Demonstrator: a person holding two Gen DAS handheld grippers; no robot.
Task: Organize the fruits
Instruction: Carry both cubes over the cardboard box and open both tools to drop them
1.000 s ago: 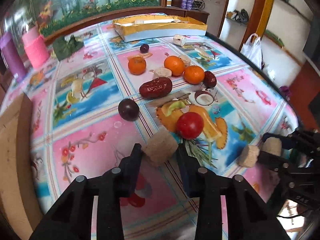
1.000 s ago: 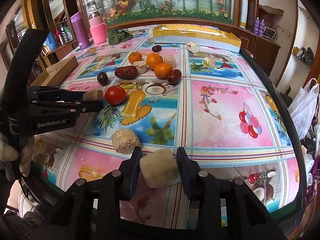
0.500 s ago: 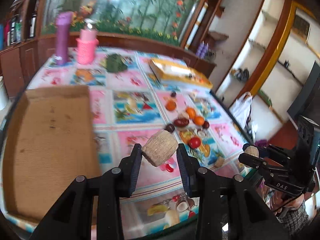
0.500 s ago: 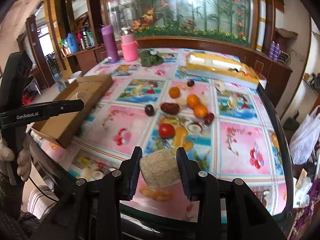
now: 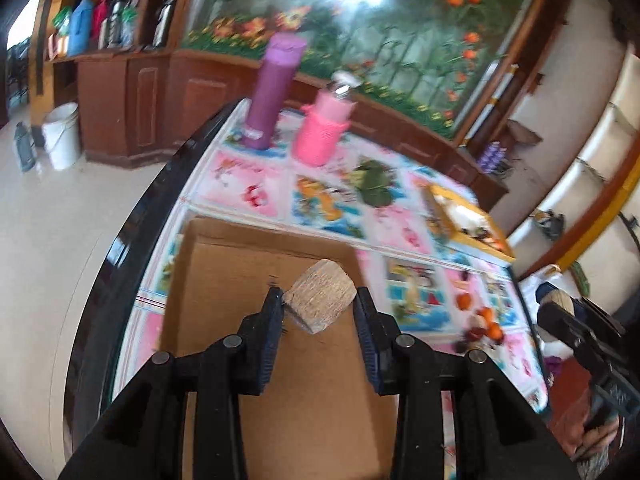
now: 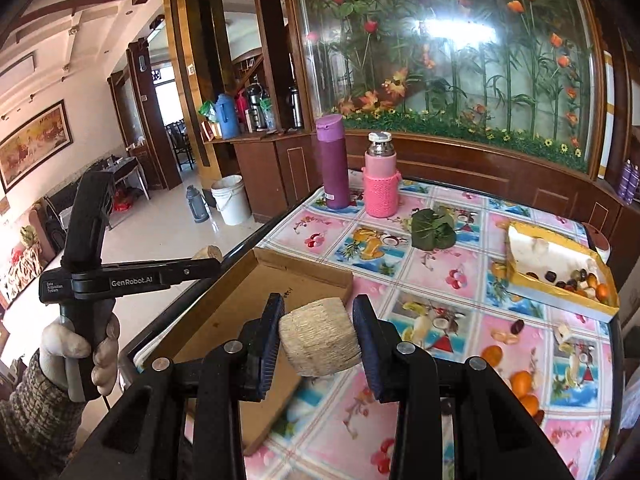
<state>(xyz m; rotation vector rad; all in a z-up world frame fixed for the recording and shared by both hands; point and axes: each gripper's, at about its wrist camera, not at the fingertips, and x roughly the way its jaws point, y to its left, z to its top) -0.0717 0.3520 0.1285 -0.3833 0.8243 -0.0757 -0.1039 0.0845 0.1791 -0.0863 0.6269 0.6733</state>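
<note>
1. Our left hand-held gripper (image 5: 318, 312) is closed on a tan fruit chunk (image 5: 320, 303), with the pads on its two flat sides. It hangs over the open cardboard box (image 5: 224, 280).
2. Our right hand-held gripper (image 6: 318, 334) is closed on a round tan piece (image 6: 318, 336), over the near edge of that box (image 6: 240, 300) and the tabletop (image 6: 440, 272).
3. Both pieces look light, dry and rough, so we think they will not slip. They may crumble if we squeeze hard, so a soft hold on the wide sides is best.
4. Further out, oranges (image 6: 520, 380) and dark fruits wait on the tabletop. They look smooth and round, so we guess they could roll away.
5. At the far side sits a yellow box (image 6: 560, 292) with small fruits inside.
</note>
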